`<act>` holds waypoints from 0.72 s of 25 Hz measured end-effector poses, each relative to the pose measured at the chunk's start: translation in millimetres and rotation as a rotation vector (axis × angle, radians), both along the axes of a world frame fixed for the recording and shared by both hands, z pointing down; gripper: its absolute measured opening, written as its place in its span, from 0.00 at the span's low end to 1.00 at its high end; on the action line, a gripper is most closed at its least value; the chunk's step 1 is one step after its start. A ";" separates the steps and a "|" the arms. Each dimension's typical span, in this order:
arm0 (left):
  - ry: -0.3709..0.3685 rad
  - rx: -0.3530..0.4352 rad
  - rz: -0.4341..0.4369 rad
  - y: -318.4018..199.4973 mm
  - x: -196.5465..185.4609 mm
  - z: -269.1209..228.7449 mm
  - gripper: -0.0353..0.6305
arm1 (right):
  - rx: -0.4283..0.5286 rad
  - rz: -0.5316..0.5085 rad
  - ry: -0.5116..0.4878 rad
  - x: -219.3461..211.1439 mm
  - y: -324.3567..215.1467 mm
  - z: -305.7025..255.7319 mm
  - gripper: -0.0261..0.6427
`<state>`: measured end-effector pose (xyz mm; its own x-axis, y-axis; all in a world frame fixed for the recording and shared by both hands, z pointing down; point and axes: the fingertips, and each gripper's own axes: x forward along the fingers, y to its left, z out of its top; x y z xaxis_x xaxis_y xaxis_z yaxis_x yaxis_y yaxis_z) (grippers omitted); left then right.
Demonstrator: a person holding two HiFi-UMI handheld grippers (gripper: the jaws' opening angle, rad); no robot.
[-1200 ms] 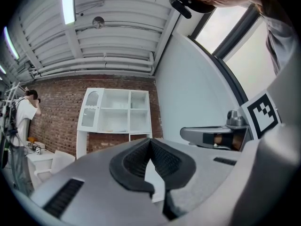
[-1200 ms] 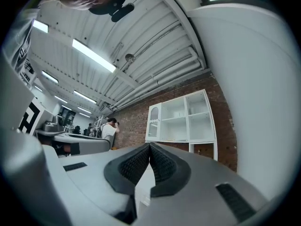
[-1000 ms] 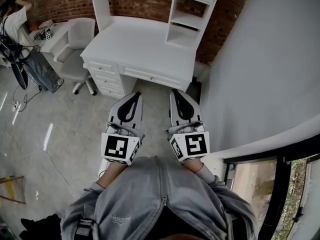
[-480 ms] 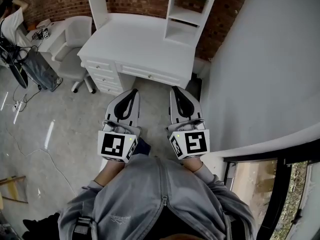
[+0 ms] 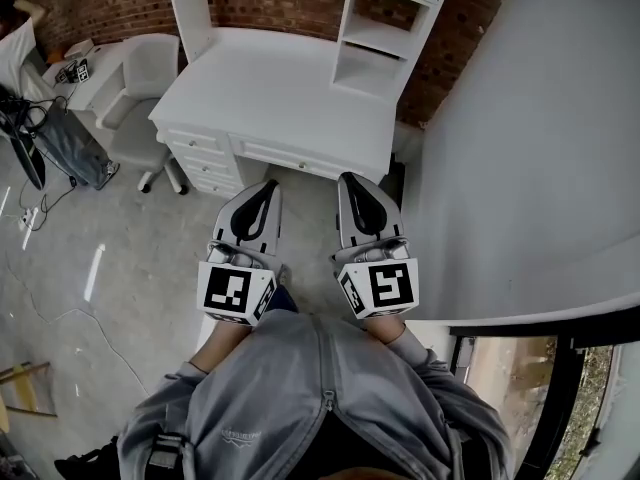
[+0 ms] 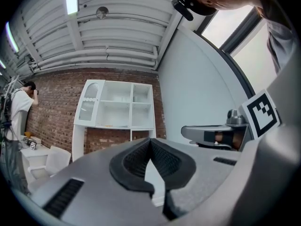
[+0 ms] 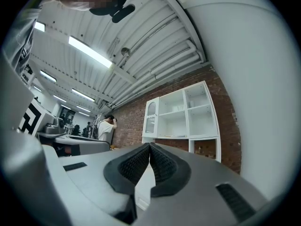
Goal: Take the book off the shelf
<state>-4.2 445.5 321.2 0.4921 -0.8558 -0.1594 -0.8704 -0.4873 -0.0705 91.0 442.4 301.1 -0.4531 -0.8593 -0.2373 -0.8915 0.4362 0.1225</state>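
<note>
Two grippers [image 5: 269, 185] [image 5: 350, 177], one desk [image 5: 285, 88], one chair [image 5: 150, 73]

Desk [image 5: 290, 93] dead ahead, backed against brick wall [image 5: 120, 3]. Shelf unit [image 5: 385, 28] on desk, right end. Chair [image 5: 145, 83] left of desk. Curved wall [image 5: 520, 148] right.

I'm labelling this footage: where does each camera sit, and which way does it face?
Head view: on the person's head, looking steeply down at the desk; shows grey jacket, left gripper, right gripper.
Left gripper view: on that gripper, facing along its shut jaws at the shelf unit; right gripper at right.
Right gripper view: on that gripper, facing the shelf unit; left gripper at left.
Shared: both gripper views show the shelf unit.
</note>
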 end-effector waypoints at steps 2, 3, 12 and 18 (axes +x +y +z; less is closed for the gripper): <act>0.005 -0.001 0.003 -21.4 -5.5 -0.5 0.06 | -0.002 0.006 0.002 -4.7 -19.7 -0.2 0.08; 0.007 -0.001 0.006 -32.3 -8.0 -0.8 0.06 | -0.004 0.010 0.004 -7.2 -29.5 0.1 0.08; 0.009 -0.010 0.046 -132.0 -23.8 -10.4 0.06 | -0.024 0.052 -0.004 -21.7 -127.9 -7.0 0.08; 0.006 -0.014 0.065 -183.3 -39.7 -7.9 0.06 | -0.028 0.070 -0.013 -36.0 -179.5 -3.6 0.08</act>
